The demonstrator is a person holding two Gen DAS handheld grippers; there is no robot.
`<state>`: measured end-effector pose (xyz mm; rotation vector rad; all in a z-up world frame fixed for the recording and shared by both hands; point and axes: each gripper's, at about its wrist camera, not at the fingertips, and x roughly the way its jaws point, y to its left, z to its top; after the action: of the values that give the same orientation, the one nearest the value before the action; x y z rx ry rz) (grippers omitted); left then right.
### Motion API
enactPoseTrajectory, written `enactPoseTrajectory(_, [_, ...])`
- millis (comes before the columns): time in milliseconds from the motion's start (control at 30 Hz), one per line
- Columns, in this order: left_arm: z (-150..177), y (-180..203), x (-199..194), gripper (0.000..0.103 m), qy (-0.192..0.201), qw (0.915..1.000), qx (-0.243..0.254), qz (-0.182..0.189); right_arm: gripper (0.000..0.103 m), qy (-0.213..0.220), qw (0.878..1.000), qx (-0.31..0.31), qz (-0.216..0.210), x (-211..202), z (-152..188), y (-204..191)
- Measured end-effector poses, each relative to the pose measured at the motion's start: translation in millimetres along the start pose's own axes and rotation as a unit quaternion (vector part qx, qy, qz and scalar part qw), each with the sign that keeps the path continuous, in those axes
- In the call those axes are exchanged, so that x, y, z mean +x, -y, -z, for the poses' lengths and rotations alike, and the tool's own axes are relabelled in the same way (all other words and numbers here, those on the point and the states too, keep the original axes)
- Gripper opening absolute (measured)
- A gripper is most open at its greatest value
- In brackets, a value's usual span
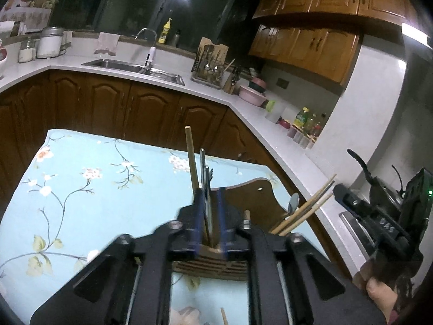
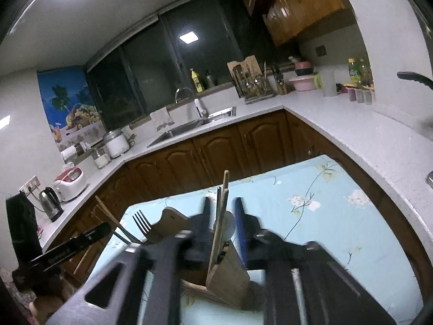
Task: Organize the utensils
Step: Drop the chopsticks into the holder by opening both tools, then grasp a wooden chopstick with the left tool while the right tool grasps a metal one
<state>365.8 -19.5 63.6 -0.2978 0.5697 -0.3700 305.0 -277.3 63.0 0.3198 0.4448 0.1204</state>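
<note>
Wooden utensil holder (image 1: 243, 197) stands on our floral tablecloth (image 1: 89, 178). Our left gripper (image 1: 209, 211) is released around the fork (image 1: 207, 181) and chopstick (image 1: 191, 159) standing in it; our right gripper (image 2: 222, 222) is released around chopsticks (image 2: 220, 222) and spoon (image 2: 228, 224).

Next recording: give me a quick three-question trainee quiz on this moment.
1. True or false: the wooden holder stands on the floral tablecloth.
2. What stands between the right tool's fingers? A) chopsticks B) a whisk C) a ladle
3. Fill in: the fork has its tines pointing ____.
Key: 1 true; 2 A; 3 up.
</note>
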Motion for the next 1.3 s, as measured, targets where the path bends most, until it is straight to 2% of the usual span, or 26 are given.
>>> enactPoseTrajectory(33, [1.5, 0.5, -5.3, 0.046, 0.003, 1.0000, -0.003, -0.001, 0.047, 0.004, 1.000, 0.000, -0.001, -3.2, 0.3, 1.6])
enactPoseTrajectory(67, [3.2, 0.2, -11.9, 0.058, 0.008, 0.9999, -0.009, -0.005, 0.050, 0.014, 1.000, 0.000, -0.001, -10.2, -0.2, 2.2])
enactPoseTrajectory(100, [6.4, -0.6, -22.4, 0.074, 0.021, 0.9995, -0.018, -0.016, 0.053, 0.022, 1.000, 0.002, 0.000, -17.7, -0.8, 3.3])
enactPoseTrajectory(133, [9.3, -1.1, -30.9, 0.083, 0.032, 0.9989, -0.023, -0.024, 0.064, 0.027, 1.000, 0.004, 0.000, -22.3, -1.5, 3.9])
enactPoseTrajectory(167, [13.5, -1.1, -41.6, 0.087, 0.041, 0.9984, -0.026, -0.029, 0.078, 0.034, 0.999, 0.007, -0.003, -30.3, -1.6, 5.6])
enactPoseTrajectory(233, [19.3, -1.4, -54.7, 0.098, 0.044, 0.9981, -0.028, -0.034, 0.094, 0.049, 0.999, 0.012, -0.009, -44.7, -0.1, 8.5])
enactPoseTrajectory(367, [35.1, -3.8, -85.6, 0.102, 0.055, 0.9966, -0.030, -0.053, 0.101, 0.056, 0.998, 0.011, -0.010, -70.3, 7.2, 10.0])
enactPoseTrajectory(467, [49.6, -5.4, -108.5, 0.103, 0.065, 0.9955, -0.021, -0.065, 0.101, 0.049, 0.999, 0.004, -0.008, -87.0, 15.3, 8.5])
enactPoseTrajectory(667, [86.2, -9.1, -139.2, 0.103, 0.046, 0.9962, -0.015, -0.072, 0.102, 0.038, 0.999, -0.010, 0.002, -124.5, 46.4, 8.1])
enactPoseTrajectory(1067, [160.5, -21.6, -142.4, 0.103, -0.022, 0.9950, -0.049, -0.084, 0.102, -0.050, 0.998, -0.023, 0.028, -135.1, 120.9, 14.0])
enactPoseTrajectory(1300, [177.8, -28.3, -126.4, 0.103, -0.067, 0.9919, -0.057, -0.091, 0.102, -0.102, 0.994, -0.014, 0.032, -115.1, 148.4, 22.9])
